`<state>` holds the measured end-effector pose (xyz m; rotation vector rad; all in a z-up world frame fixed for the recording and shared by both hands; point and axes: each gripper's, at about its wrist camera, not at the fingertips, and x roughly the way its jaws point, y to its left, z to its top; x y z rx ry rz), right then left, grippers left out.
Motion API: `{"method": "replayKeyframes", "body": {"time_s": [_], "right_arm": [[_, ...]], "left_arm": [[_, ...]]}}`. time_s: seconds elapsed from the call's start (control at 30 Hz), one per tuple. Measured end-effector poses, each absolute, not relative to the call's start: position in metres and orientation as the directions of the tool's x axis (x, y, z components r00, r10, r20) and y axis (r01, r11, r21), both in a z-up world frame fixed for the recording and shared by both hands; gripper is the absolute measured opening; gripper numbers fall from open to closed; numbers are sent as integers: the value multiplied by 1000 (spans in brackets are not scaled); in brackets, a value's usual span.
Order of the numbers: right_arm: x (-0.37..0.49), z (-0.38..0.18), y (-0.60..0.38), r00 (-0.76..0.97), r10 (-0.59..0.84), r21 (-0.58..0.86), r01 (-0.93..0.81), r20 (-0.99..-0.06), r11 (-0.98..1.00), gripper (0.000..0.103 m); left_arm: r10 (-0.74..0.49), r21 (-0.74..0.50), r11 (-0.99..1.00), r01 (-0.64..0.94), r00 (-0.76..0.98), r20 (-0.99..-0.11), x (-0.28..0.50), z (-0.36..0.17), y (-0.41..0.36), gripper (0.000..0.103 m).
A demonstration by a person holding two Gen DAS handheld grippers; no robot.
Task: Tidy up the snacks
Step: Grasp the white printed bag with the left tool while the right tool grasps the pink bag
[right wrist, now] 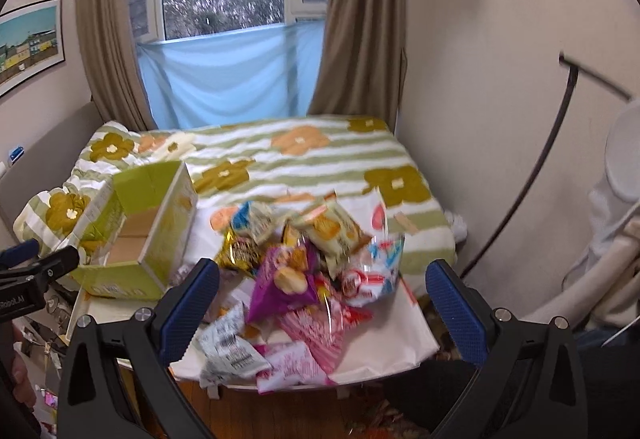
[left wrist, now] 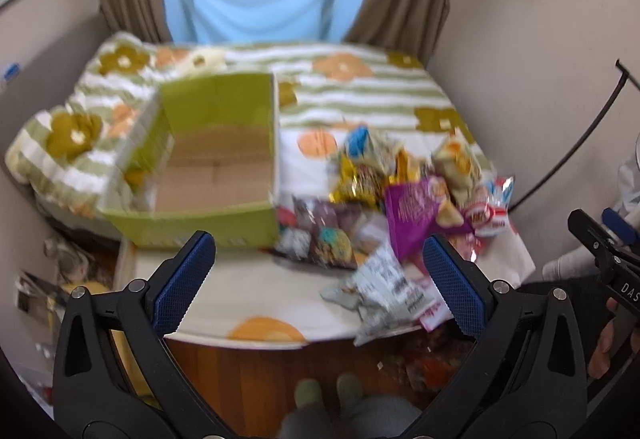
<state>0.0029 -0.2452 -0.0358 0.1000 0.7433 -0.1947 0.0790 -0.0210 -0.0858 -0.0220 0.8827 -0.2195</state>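
Observation:
A pile of snack packets (left wrist: 404, 199) lies on the bed's near right part; it shows in the right wrist view (right wrist: 308, 271) too. A purple bag (left wrist: 412, 215) sits in its middle, also in the right wrist view (right wrist: 280, 279). An open green cardboard box (left wrist: 212, 175) stands left of the pile, looking empty; in the right wrist view (right wrist: 140, 235) it is at the left. My left gripper (left wrist: 318, 279) is open and empty, held before the bed's edge. My right gripper (right wrist: 322, 303) is open and empty, above the near side of the pile.
The bed (left wrist: 360, 87) has a green-striped flowered cover and fills the room to the curtained window (right wrist: 240, 19). Walls close both sides. A crumpled duvet (left wrist: 72, 135) lies left of the box. Wooden floor (left wrist: 260, 371) and clutter (left wrist: 48, 287) lie below the bed's edge.

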Motion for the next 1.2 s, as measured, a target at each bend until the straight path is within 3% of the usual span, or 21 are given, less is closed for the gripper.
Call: {"method": "replayKeyframes", "body": {"time_s": [0.23,0.5,0.77,1.0,1.03,1.1,1.2], "right_arm": [[18,-102,-281,600,-20,106,174,-800,979,103],[47,-191,-297,410,169,214,66,-896,975,103],[50,-240,-289,283,303,321,17,-910,947,103],[53,-249,-284,243,372,383,1,-896,924,98],[54,-250,-284,238,379,390,-2,-894,921,97],[55,-251,-283,227,392,400,-11,-892,916,92],[61,-256,-276,221,396,404,-8,-891,915,91]], "left_arm": [[-195,-149,980,135,459,-867,100,-156,-62,103],[-163,-161,986,37,337,-927,124,-221,-97,103],[-112,-123,992,-26,258,-960,137,-264,-112,103],[-93,-105,993,-44,213,-973,143,-292,-114,102],[-94,-105,993,-45,204,-974,144,-296,-113,100],[-106,-116,992,-51,169,-980,145,-306,-110,84],[-128,-138,989,-56,147,-981,146,-316,-104,77]]}}
